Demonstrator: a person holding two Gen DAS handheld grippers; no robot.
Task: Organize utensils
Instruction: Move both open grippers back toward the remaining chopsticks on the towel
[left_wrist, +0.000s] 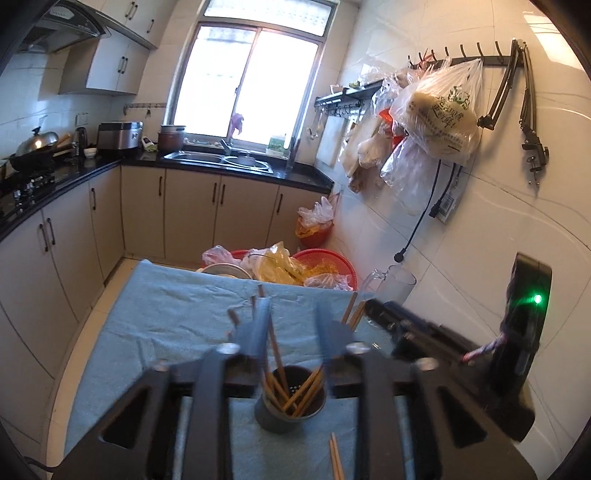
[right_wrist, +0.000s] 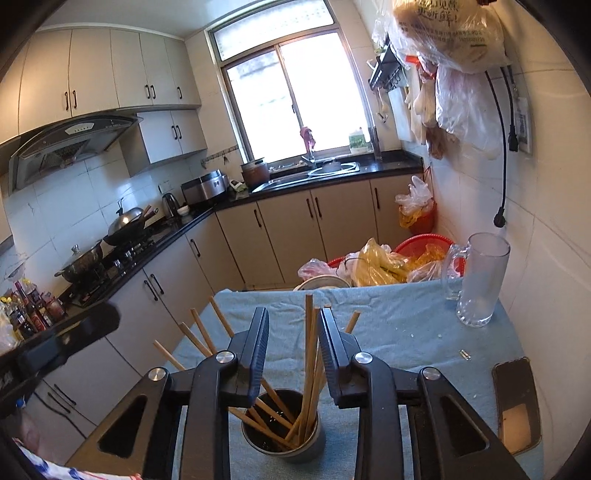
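From the left wrist view, the left hand-held gripper (left_wrist: 291, 325) hangs just above the dark holder cup (left_wrist: 290, 400) on the blue-clothed tabletop (left_wrist: 155, 314). Its jaws stand parted, pressing on nothing, though a chopstick rises between them. The chopsticks (left_wrist: 291, 393) lean fanned inside the cup, probably because they were dropped in loosely. One loose pair (left_wrist: 336, 458) lies on the cloth just beside the cup, not yet sorted. The other gripper's black body shows at right.

From the right wrist view, the right hand-held gripper (right_wrist: 293, 343) tilts down over the same cup (right_wrist: 284, 428), jaws apart around upright chopsticks (right_wrist: 308, 369) without pinching them. A glass mug (right_wrist: 478, 280) stands well apart by the wall.
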